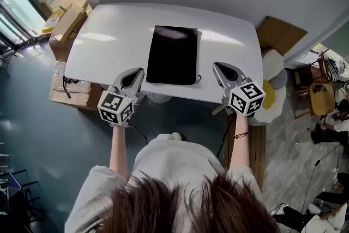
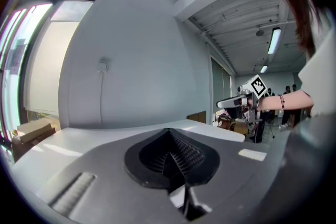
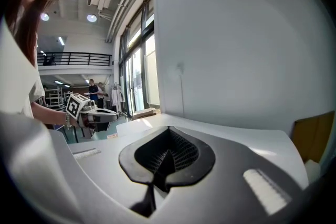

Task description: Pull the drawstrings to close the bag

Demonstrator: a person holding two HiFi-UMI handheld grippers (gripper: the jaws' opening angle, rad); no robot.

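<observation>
A black drawstring bag (image 1: 173, 54) lies flat in the middle of the white table (image 1: 109, 41), its mouth toward the near edge. A thin loop of cord (image 1: 197, 81) shows at its near right corner. My left gripper (image 1: 138, 73) hovers at the table's near edge, just left of the bag's near left corner, shut and empty. My right gripper (image 1: 217, 66) is at the near edge a little right of the bag, also shut with nothing held. In the left gripper view the jaws (image 2: 168, 131) are pressed together; the right gripper view shows the same (image 3: 169, 128). The bag is hidden in both gripper views.
A grey wall runs close behind the table. Cardboard boxes (image 1: 66, 23) stand at the table's left, with more (image 1: 71, 91) below them. Another cardboard piece (image 1: 278, 34) leans at the right, near a white and yellow object (image 1: 271, 96). People stand far off in the hall.
</observation>
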